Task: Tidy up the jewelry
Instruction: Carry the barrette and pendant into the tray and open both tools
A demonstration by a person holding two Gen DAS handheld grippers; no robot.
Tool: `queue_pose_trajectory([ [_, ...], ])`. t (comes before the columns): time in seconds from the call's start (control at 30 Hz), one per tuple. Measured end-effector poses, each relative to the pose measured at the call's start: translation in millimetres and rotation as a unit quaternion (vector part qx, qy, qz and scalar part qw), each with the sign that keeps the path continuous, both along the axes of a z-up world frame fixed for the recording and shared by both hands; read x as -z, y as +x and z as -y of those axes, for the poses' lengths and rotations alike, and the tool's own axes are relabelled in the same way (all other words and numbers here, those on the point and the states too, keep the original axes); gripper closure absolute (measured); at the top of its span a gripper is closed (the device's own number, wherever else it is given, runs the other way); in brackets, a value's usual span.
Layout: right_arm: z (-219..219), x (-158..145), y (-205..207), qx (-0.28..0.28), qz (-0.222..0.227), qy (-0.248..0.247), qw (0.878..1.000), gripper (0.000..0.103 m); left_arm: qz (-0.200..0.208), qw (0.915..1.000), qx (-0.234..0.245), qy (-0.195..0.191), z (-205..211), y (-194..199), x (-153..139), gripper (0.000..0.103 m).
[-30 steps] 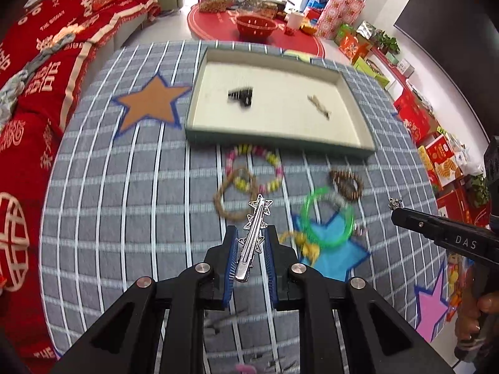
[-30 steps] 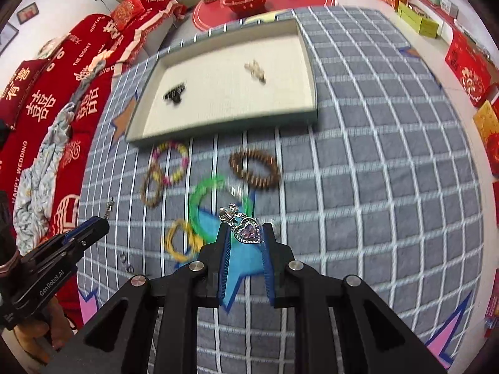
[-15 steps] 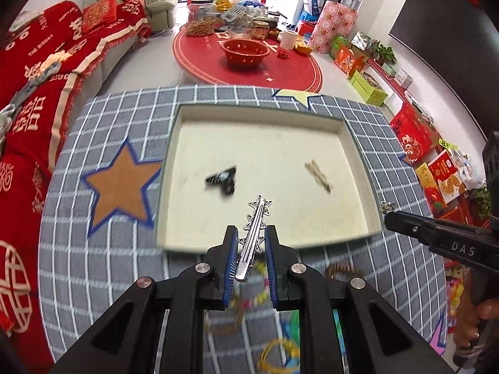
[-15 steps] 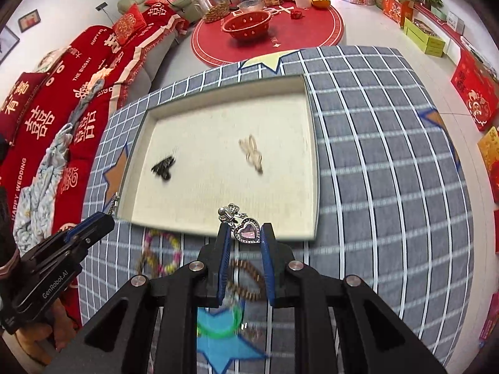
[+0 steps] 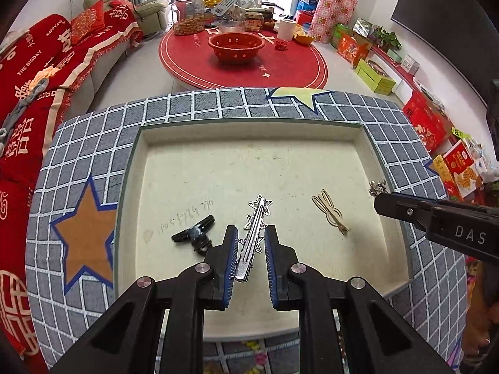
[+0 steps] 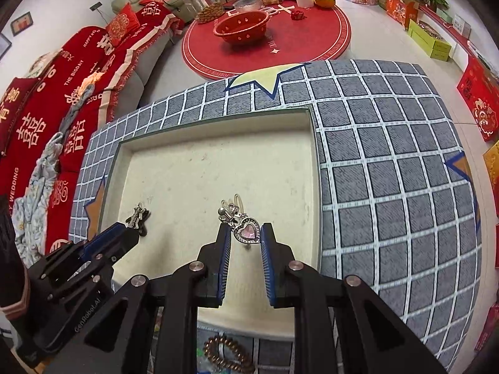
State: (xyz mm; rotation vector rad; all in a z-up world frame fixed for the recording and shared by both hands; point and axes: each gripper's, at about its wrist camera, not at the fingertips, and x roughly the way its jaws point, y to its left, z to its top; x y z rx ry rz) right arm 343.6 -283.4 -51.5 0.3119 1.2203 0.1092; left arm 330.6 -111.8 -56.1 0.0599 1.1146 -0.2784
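Observation:
My left gripper (image 5: 251,233) is shut on a silver star hair clip (image 5: 255,227) and holds it over the cream tray (image 5: 249,131). My right gripper (image 6: 245,232) is shut on a pink heart brooch (image 6: 248,230), also over the tray (image 6: 215,127). A black hair clip (image 5: 195,233) and a gold rabbit-ear clip (image 5: 329,212) lie inside the tray. The right gripper shows at the right edge of the left wrist view (image 5: 379,193). The left gripper shows at the left of the right wrist view (image 6: 131,230).
The tray sits on a grey checked cloth with star patches (image 5: 84,233). A brown bead bracelet (image 6: 227,355) lies on the cloth in front of the tray's near wall. A red sofa (image 5: 34,71) is left; a red round table (image 5: 243,59) stands beyond.
Both grippers have moved forward from above the loose bracelets to over the tray, each still holding its piece. The bracelets have dropped out of view below.

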Motion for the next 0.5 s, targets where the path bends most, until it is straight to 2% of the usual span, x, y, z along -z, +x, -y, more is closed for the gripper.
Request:
queue_pose_trajectory([
  [0.2,-3,22,18,-0.010,-0.015,-0.008,1.000,0.082,-0.014,0.9995,0.003,0.028,10,8,25,0.072],
  [0.5,0,47,23,-0.013,-0.040,-0.010,0.999,0.081,-0.017,0.9970,0.014,0.074,19,7,42,0.072],
])
